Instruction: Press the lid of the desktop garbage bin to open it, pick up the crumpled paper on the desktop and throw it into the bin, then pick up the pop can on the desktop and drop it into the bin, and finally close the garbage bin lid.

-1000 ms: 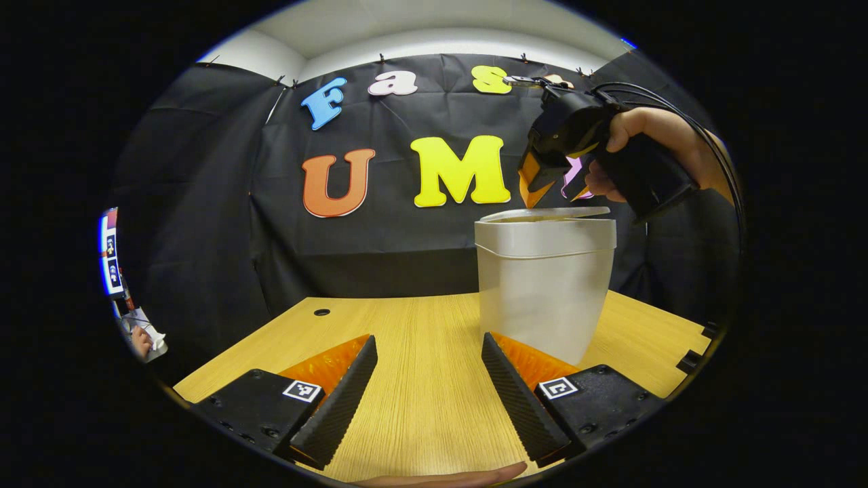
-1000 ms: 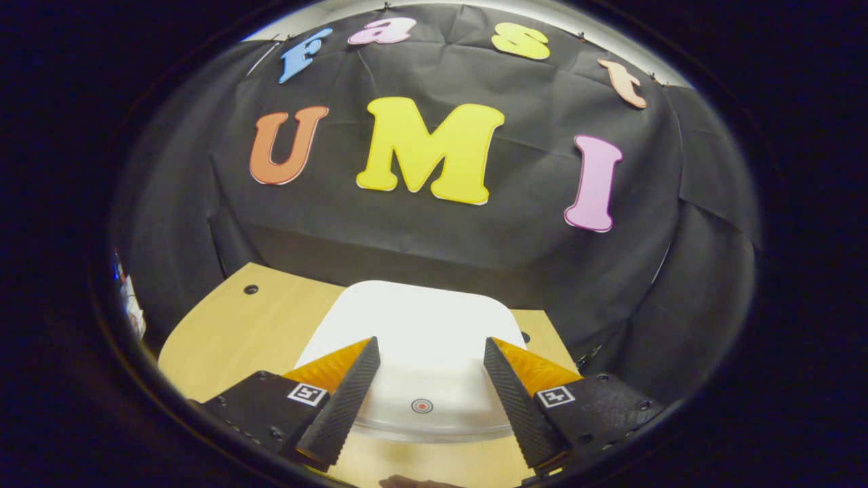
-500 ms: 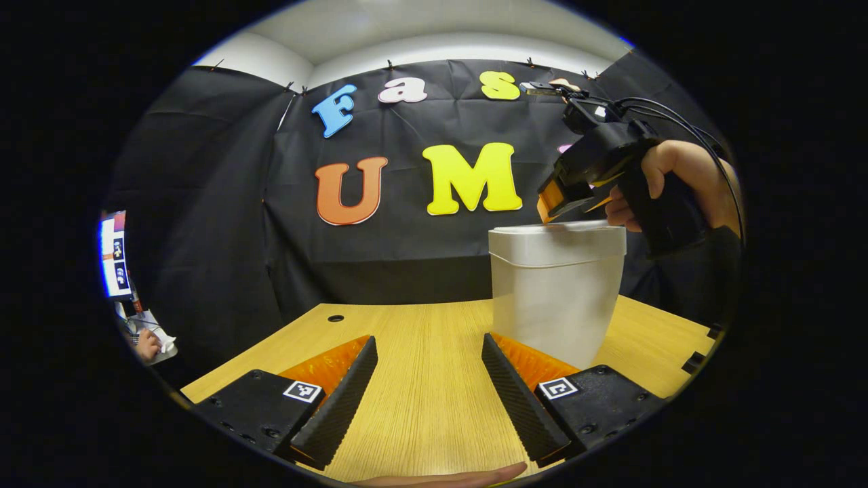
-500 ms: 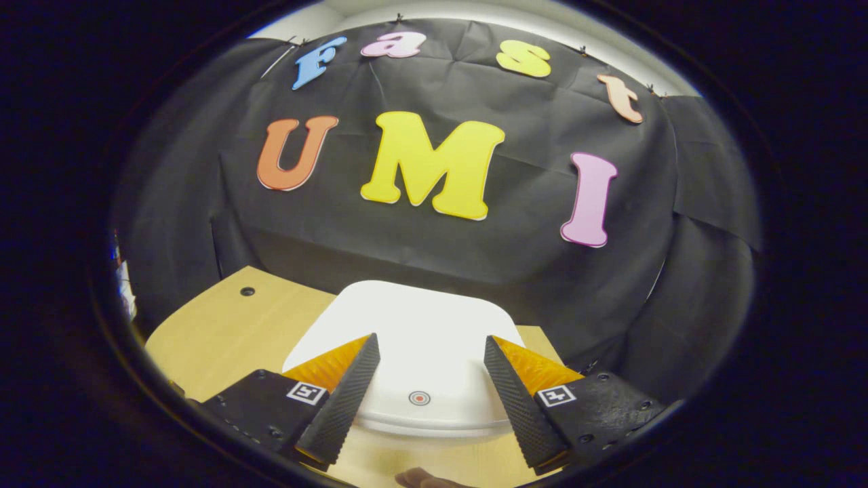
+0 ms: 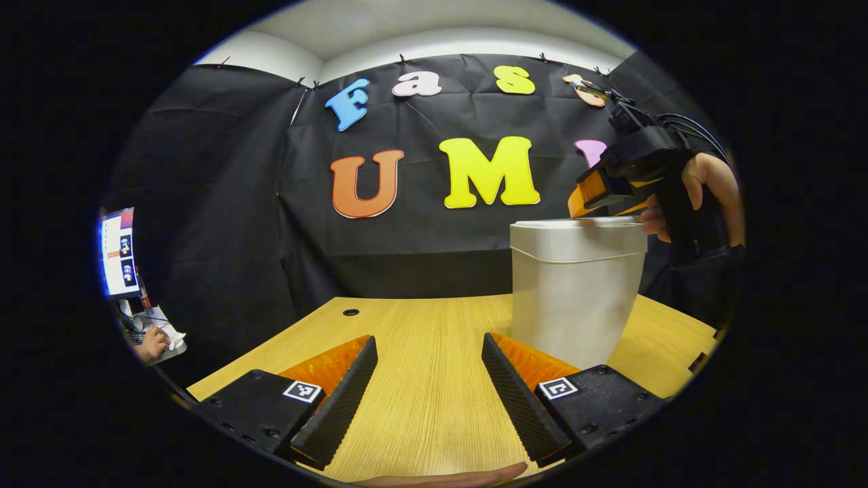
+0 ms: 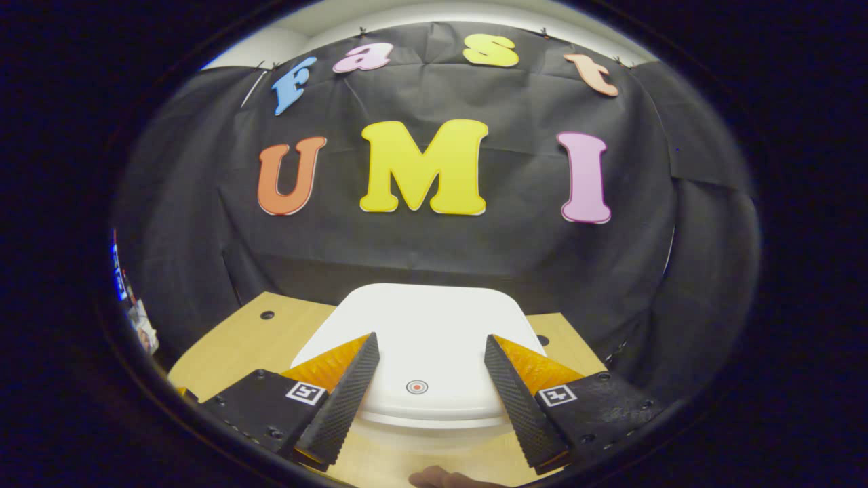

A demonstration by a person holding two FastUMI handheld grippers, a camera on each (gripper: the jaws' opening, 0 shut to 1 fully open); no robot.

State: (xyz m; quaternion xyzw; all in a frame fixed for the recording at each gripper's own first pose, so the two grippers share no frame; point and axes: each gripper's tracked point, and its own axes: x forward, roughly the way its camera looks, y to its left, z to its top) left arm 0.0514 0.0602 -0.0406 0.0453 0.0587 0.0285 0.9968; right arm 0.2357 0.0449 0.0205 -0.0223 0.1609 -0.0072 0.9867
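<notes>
the garbage bin [image 5: 575, 298] stands toward the desk's [image 5: 420, 379] right edge with its lid [image 6: 420, 339] flat and seemingly shut. the right gripper [image 6: 427, 400] rests over the lid's near edge, fingers spread, holding nothing; the left gripper [image 5: 427, 400] hovers low, also spread and empty. judging by this, the closing press is at hand; next comes lifting clear.

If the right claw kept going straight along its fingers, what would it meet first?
Probably the bin lid: the right claw sits open just over it, aimed across its top. Going higher, it would meet the black cloth wall.
</notes>
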